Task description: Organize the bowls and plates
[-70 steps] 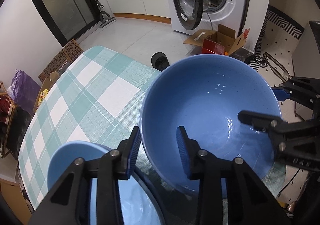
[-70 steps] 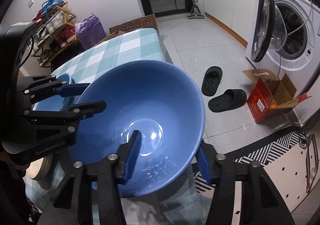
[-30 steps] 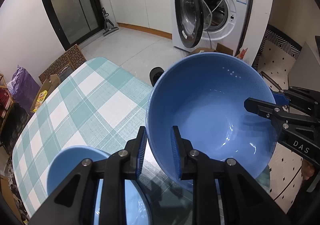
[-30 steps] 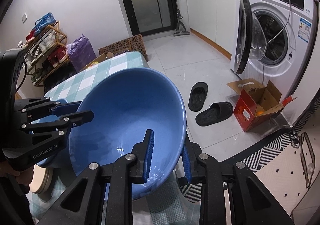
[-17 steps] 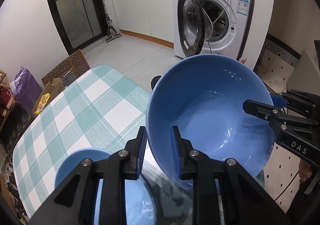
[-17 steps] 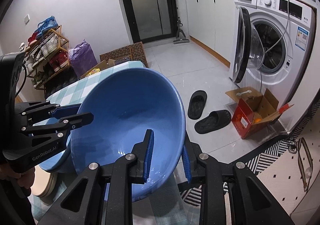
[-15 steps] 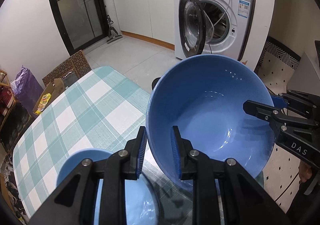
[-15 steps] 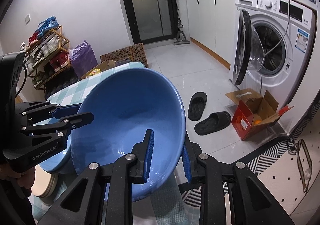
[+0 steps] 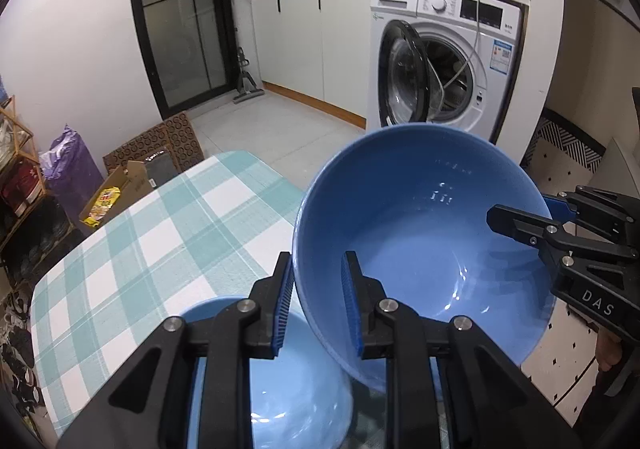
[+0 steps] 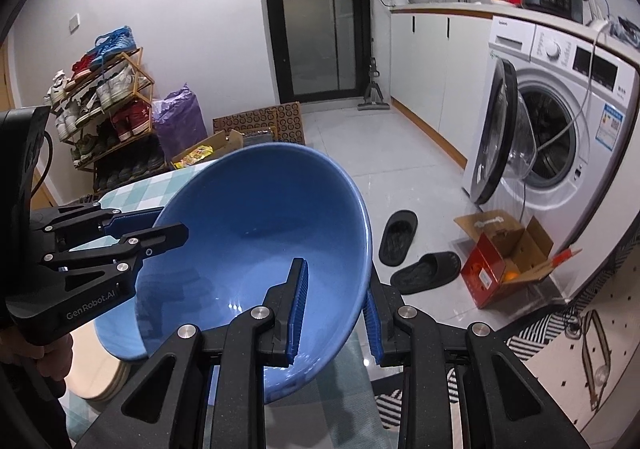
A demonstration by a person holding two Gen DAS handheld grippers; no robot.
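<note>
A large blue bowl hangs tilted above the checked table, held by its rim from two sides. My left gripper is shut on the near rim in the left wrist view, and my right gripper grips the far right rim. In the right wrist view the large bowl has my right gripper shut on its near edge, with my left gripper on its left rim. A smaller blue bowl sits on the table below, partly hidden.
A beige plate lies under the smaller bowl at the table's left. Past the table's edge are a washing machine with its door open, two black slippers, a cardboard box and a shoe rack.
Both grippers, open around the rim at first, closed on it. Since then they have raised the large bowl off the table, and more of the room shows behind it.
</note>
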